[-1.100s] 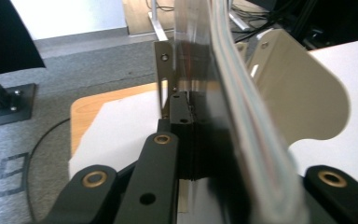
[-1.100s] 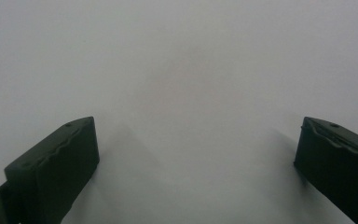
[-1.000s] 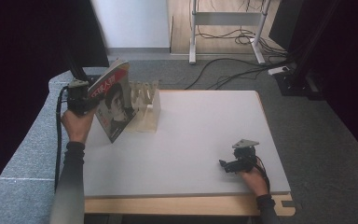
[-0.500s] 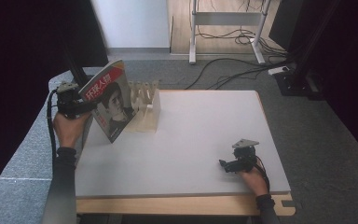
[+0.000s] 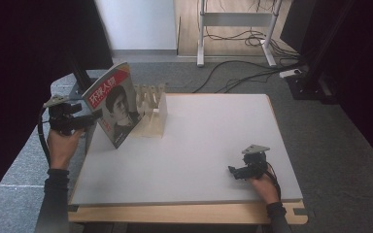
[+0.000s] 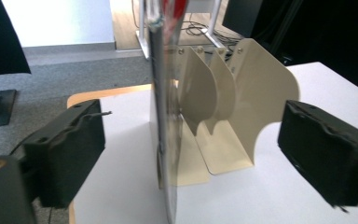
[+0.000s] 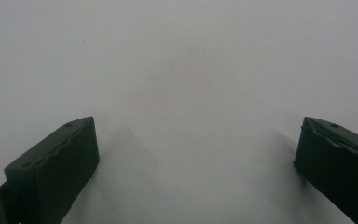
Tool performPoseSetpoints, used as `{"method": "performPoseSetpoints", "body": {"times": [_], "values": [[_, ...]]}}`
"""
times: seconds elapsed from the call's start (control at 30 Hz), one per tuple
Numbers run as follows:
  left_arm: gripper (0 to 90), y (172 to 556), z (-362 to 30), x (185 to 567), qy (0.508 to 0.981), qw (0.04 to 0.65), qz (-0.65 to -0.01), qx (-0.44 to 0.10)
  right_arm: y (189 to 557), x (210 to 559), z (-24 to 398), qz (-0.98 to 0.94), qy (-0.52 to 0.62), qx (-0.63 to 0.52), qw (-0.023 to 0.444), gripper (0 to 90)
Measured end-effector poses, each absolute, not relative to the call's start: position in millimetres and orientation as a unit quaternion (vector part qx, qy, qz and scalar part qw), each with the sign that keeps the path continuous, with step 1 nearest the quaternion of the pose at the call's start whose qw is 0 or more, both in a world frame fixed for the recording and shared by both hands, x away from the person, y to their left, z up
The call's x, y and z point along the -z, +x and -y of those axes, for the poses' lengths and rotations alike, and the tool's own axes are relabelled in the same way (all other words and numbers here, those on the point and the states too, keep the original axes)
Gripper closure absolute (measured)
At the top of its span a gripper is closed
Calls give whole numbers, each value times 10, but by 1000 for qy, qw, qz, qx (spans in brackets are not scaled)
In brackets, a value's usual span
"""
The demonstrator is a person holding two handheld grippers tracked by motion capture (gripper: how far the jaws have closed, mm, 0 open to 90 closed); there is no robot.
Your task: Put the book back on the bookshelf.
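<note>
A magazine (image 5: 114,104) with a red band and a portrait on its cover stands tilted on the white table (image 5: 213,136), leaning on a cream metal book rack (image 5: 153,114). My left gripper (image 5: 88,121) is at the magazine's left edge, off the table's left side. Its jaws have just been opening and now stand wide. In the left gripper view the magazine (image 6: 164,116) is edge-on ahead of the left gripper (image 6: 193,126), and neither pad touches it. The rack's dividers (image 6: 251,93) rise behind it. My right gripper (image 5: 234,171) rests on the table at the front right, open. Bare white surface lies under the right gripper (image 7: 196,140).
Grey carpet surrounds the table. A metal desk frame (image 5: 238,29) and floor cables (image 5: 233,73) lie beyond the far edge. Dark curtains hang at left and right. The table's wooden front edge (image 5: 184,213) runs below the white top.
The left gripper has let go of the magazine's upper left edge and drawn back to the left. The magazine stays leaning on the rack. The right gripper has not moved.
</note>
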State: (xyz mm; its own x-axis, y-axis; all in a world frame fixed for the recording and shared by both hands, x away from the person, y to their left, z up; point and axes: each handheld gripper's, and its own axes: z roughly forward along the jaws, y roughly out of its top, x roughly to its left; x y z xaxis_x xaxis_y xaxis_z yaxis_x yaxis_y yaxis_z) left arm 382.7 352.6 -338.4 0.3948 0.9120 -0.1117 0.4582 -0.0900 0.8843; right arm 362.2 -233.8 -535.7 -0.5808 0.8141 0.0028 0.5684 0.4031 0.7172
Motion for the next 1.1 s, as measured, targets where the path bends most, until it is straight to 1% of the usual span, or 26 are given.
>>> {"method": "performPoseSetpoints", "body": {"times": [0.1,0.27,0.7,0.83,1.1], "values": [[26,3744,-3515,3366,703,460,-484,-246,3622,5357,2338,-819,422,-347,177,0],[7,3615,-3445,3361,714,456,-470,-246,3623,5357,2338,-818,422,-347,177,0],[0,3407,-3079,3588,748,464,-425,-212,3622,5356,2337,-818,423,-347,177,0],[0,3395,-2924,3668,760,470,-405,-195,3622,5356,2337,-818,423,-347,177,0],[0,3417,-2608,3872,781,462,-379,-181,3620,5356,2337,-818,424,-347,176,0]]}}
